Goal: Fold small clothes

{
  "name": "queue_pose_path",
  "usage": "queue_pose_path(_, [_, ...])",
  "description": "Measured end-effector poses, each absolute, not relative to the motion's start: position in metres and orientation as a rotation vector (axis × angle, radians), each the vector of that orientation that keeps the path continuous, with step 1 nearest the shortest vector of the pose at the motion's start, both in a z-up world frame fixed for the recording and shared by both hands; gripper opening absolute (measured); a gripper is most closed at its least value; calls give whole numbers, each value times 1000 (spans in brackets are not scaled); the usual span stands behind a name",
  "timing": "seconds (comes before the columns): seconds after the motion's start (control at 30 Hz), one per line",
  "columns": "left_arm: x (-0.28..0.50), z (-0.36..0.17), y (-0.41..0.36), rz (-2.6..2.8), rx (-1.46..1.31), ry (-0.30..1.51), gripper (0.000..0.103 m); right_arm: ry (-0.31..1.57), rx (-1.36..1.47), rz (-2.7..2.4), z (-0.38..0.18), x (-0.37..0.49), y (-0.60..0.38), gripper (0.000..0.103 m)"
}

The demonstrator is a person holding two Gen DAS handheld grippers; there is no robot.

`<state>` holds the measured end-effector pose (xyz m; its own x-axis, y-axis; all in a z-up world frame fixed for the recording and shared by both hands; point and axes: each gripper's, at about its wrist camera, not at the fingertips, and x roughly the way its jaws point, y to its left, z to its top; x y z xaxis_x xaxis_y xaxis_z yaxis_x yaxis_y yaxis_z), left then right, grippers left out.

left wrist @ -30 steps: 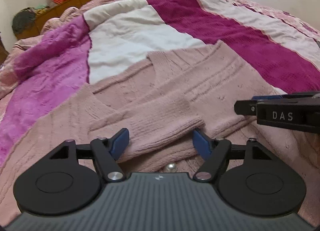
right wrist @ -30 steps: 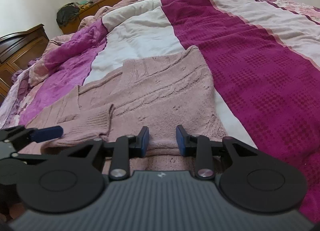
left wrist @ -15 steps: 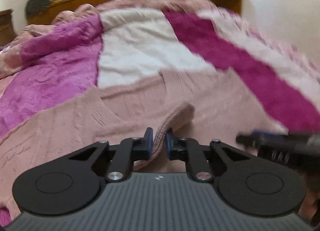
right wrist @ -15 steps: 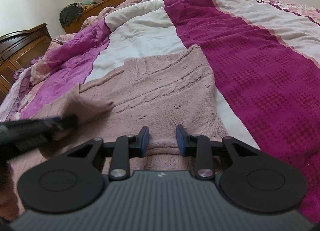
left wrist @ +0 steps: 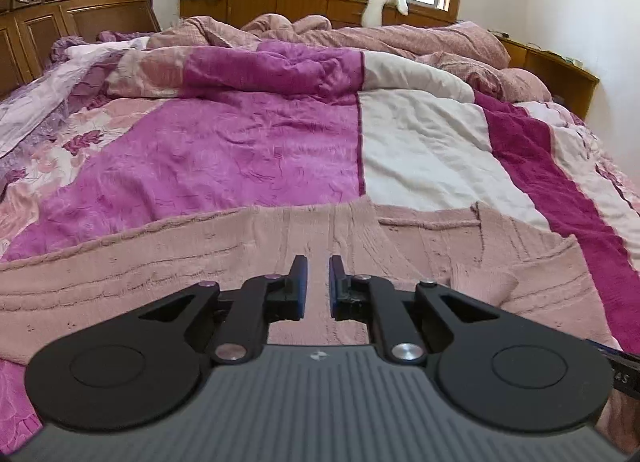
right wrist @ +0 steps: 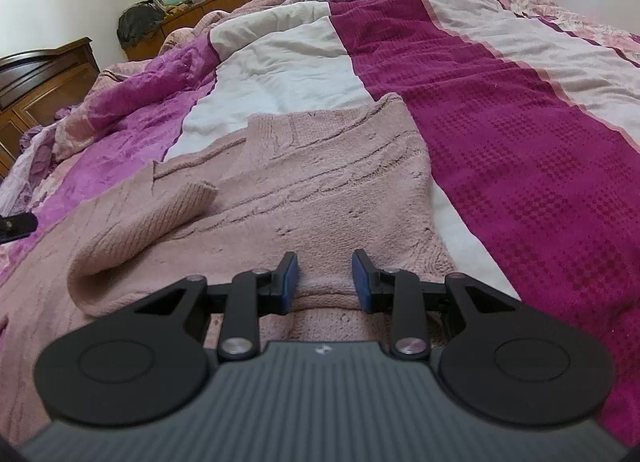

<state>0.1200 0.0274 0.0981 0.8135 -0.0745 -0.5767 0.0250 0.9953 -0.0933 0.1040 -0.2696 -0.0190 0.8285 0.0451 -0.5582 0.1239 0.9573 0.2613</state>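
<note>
A dusty pink knitted cardigan (right wrist: 320, 189) lies spread flat on the bed. One sleeve (right wrist: 148, 221) is folded across its body. In the left wrist view the cardigan (left wrist: 160, 270) fills the near ground. My left gripper (left wrist: 317, 286) hovers just above the knit with a narrow gap between the blue pads and nothing in it. My right gripper (right wrist: 324, 282) is open over the near edge of the cardigan, a fold of knit lying between its jaws, not pinched. The left gripper's tip (right wrist: 18, 223) shows at the far left of the right wrist view.
The bed has a quilt in magenta (left wrist: 224, 149), white (left wrist: 424, 149) and dark purple (right wrist: 500, 109) stripes. A wooden headboard (left wrist: 76, 9) stands at the left. A low wooden cabinet (left wrist: 312, 5) with a dark bag runs under the curtained window. Bunched pink bedding (left wrist: 360, 29) lies beyond.
My left gripper shut on the sleeve cuff, carried it across, let it go and swung left over the cardigan. The sleeve now lies folded on the body. My right gripper stayed put.
</note>
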Motion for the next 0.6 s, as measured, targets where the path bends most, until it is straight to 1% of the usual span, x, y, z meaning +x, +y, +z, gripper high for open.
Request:
queue_pose_path(0.07, [122,98,20,-101,-70,635,14,588,308,-43,-17,102,-270,33])
queue_pose_path(0.1, [123,97,15,-130,-70,648,26,586,307,-40,-16,102,-269,35])
queue_pose_path(0.13, [123,96,12,-158,-74,659,41,584,305,-34,-14,101,-269,38])
queue_pose_path(0.17, [125,95,6,-189,-81,668,50,580,303,-30,-13,100,-268,40])
queue_pose_path(0.2, [125,94,0,-210,-82,671,61,575,303,-27,-11,98,-268,42])
queue_pose_path(0.23, [127,92,-6,-225,-78,674,63,571,301,-25,-9,97,-267,43])
queue_pose_path(0.47, [149,68,-55,-335,-36,757,64,567,294,-28,-9,97,-264,43])
queue_pose_path(0.6, [161,48,-70,-352,-24,801,64,568,301,-28,-13,97,-266,43])
